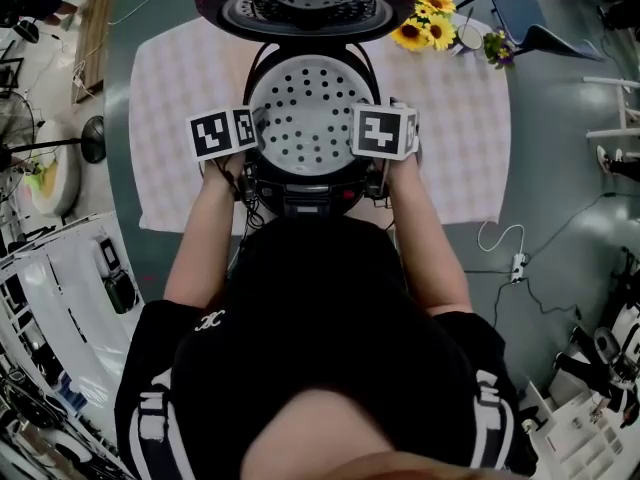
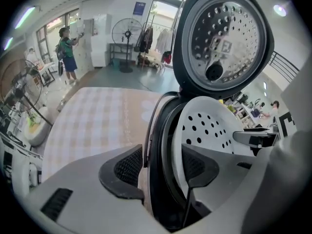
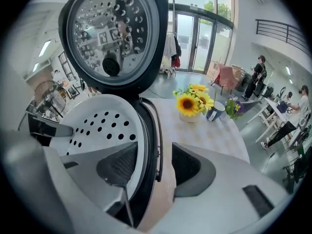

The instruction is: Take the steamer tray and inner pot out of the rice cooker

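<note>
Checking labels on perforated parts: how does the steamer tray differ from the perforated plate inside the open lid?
The steamer tray is matte white; the lid plate is shiny metal. The steamer tray sits down in the rice cooker, while the lid plate stands raised behind it. The lid plate carries a dark knob; the steamer tray has none. Both are round and perforated.

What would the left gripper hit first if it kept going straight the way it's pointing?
Most likely the rice cooker's rim, which sits between the jaws of the left gripper; the inner jaw would land on the white tray. Depth is hard to judge here.
</note>
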`<state>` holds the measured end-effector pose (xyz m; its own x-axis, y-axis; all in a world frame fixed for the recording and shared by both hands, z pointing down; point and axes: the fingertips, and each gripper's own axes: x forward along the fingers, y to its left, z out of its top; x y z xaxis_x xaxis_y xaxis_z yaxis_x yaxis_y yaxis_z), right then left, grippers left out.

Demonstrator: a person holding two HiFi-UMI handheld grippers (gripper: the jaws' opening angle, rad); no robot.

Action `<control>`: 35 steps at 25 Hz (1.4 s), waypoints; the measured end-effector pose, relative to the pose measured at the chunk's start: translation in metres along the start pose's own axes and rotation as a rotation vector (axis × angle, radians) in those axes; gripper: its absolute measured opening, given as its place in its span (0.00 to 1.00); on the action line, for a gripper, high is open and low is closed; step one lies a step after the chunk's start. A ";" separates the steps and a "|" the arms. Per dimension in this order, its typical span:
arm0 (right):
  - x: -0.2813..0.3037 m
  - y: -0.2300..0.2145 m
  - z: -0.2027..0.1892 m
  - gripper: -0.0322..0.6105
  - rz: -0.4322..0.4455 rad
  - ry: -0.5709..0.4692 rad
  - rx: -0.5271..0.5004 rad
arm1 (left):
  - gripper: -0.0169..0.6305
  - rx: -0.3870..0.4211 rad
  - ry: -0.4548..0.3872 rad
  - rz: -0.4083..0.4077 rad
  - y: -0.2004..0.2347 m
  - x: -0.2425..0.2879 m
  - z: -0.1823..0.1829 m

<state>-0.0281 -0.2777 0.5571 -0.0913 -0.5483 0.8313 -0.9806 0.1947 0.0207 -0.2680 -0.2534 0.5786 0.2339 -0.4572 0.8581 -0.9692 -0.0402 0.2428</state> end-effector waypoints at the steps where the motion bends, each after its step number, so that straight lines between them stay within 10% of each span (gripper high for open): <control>1: -0.003 0.000 0.001 0.37 0.004 -0.007 -0.006 | 0.36 0.006 -0.016 0.003 -0.001 -0.004 0.002; 6: -0.021 0.006 0.015 0.36 0.022 -0.070 -0.042 | 0.33 0.025 -0.103 -0.001 -0.007 -0.026 0.017; 11: -0.041 0.020 0.021 0.11 0.065 -0.111 -0.049 | 0.22 0.040 -0.165 -0.069 -0.022 -0.046 0.026; 16: -0.066 0.032 0.034 0.09 0.090 -0.205 -0.068 | 0.06 0.066 -0.217 -0.120 -0.026 -0.068 0.024; 35: -0.143 0.002 0.027 0.09 0.006 -0.365 -0.041 | 0.07 0.155 -0.342 -0.223 -0.078 -0.120 0.025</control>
<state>-0.0214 -0.2211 0.4232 -0.1598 -0.7997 0.5788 -0.9728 0.2271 0.0453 -0.2222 -0.2173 0.4449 0.4254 -0.6889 0.5869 -0.9040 -0.2923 0.3121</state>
